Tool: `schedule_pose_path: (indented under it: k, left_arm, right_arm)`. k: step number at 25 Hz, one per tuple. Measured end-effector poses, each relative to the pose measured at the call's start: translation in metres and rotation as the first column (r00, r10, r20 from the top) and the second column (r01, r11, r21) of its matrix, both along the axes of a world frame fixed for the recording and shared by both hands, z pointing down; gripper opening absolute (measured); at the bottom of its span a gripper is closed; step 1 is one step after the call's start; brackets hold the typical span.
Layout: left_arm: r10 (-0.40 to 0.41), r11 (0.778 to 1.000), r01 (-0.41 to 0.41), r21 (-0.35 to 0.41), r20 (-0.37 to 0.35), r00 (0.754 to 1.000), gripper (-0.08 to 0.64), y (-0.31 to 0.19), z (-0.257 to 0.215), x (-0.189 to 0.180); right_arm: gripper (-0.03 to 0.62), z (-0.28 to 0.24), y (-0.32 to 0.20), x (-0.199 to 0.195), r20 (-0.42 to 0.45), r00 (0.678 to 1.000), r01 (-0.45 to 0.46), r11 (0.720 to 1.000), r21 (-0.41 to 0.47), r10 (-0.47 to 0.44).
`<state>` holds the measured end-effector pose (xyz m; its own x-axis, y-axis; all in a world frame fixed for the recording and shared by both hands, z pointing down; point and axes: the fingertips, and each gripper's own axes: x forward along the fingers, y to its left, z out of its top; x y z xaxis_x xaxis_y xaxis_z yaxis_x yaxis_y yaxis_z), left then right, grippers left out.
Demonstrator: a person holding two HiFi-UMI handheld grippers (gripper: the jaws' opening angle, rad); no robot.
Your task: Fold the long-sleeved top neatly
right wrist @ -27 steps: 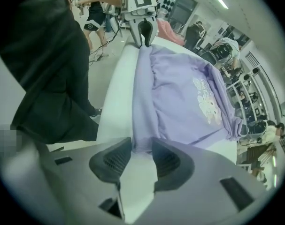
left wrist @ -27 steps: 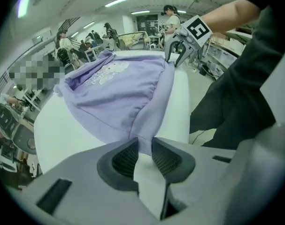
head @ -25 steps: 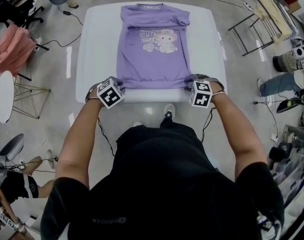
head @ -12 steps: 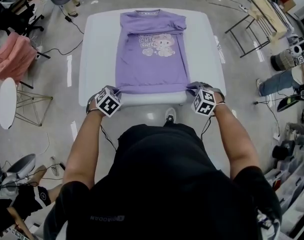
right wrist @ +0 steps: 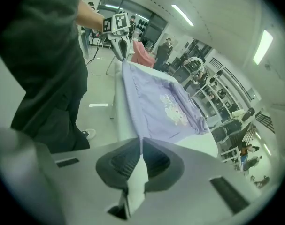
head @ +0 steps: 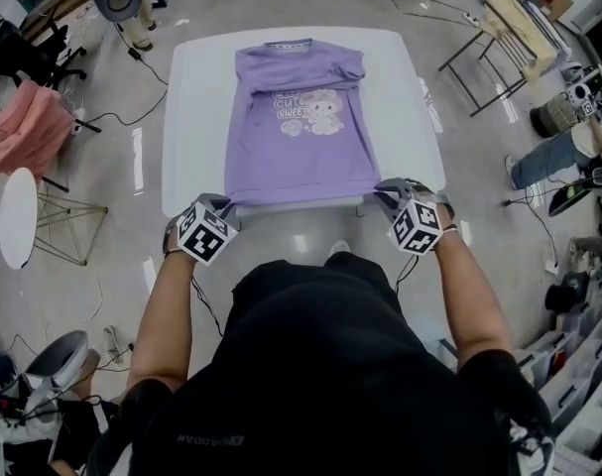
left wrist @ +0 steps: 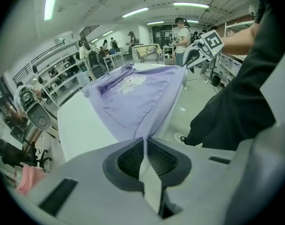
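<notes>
Two-handed, started the first fold: just closed the left gripper (head: 224, 206) on the near-left hem corner of the top (head: 296, 137), cloth pinched between its pads; just closed the right gripper (head: 385, 194) likewise on the near-right corner. Lay print up on the table (head: 196, 117), hem at the near edge. Next, probably, needed to carry the hem evenly toward the collar. Noted a pink cloth (head: 28, 127) far left and a rack (head: 489, 58) far right, both well apart; found nothing in the way.

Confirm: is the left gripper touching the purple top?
Touching. In the left gripper view the left gripper has just closed its jaws on the purple top, pinching a hem corner.
</notes>
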<state>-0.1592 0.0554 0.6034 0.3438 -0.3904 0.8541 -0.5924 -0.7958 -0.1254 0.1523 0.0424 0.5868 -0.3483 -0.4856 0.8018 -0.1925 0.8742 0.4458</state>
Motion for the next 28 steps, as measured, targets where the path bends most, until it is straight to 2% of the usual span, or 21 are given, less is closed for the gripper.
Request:
schedule_pose_path:
  k: [2, 5, 8, 13, 18, 22, 28]
  left_arm:
    - [-0.011, 1.0, 0.011, 0.006, -0.011, 1.0, 0.025, 0.006, -0.009, -0.005]
    - [-0.032, 0.999, 0.033, 0.011, -0.013, 0.999, 0.025, 0.015, -0.02, -0.011]
    - [-0.052, 0.998, 0.052, 0.02, 0.001, 0.999, 0.025, 0.031, -0.022, -0.001]
    - [-0.105, 0.994, 0.105, 0.014, -0.012, 0.994, 0.025, 0.053, -0.028, 0.013]
    - [-0.163, 0.985, 0.165, 0.051, -0.033, 0.986, 0.025, 0.05, -0.06, 0.014]
    - [-0.173, 0.98, 0.172, 0.099, -0.001, 0.985, 0.025, 0.038, -0.083, 0.019]
    - [-0.125, 0.987, 0.117, 0.109, 0.075, 0.989, 0.025, 0.012, -0.117, 0.029]
  right_arm:
    - [0.023, -0.011, 0.006, -0.006, 0.019, 1.0, 0.005, 1.0, -0.002, -0.005]
    - [0.023, -0.022, 0.016, -0.012, -0.006, 0.998, 0.057, 0.998, 0.01, -0.057]
    - [0.023, -0.029, 0.029, -0.005, -0.013, 0.994, 0.104, 0.994, 0.018, -0.104]
    - [0.023, -0.043, 0.039, 0.006, 0.046, 0.992, 0.117, 0.993, 0.009, -0.118]
    - [0.023, -0.056, 0.043, 0.007, 0.112, 0.985, 0.138, 0.99, -0.035, -0.133]
    - [0.023, -0.074, 0.034, 0.006, 0.178, 0.976, 0.137, 0.99, -0.042, -0.128]
    - [0.025, -0.101, 0.012, 0.007, 0.237, 0.962, 0.158, 0.985, -0.071, -0.137]
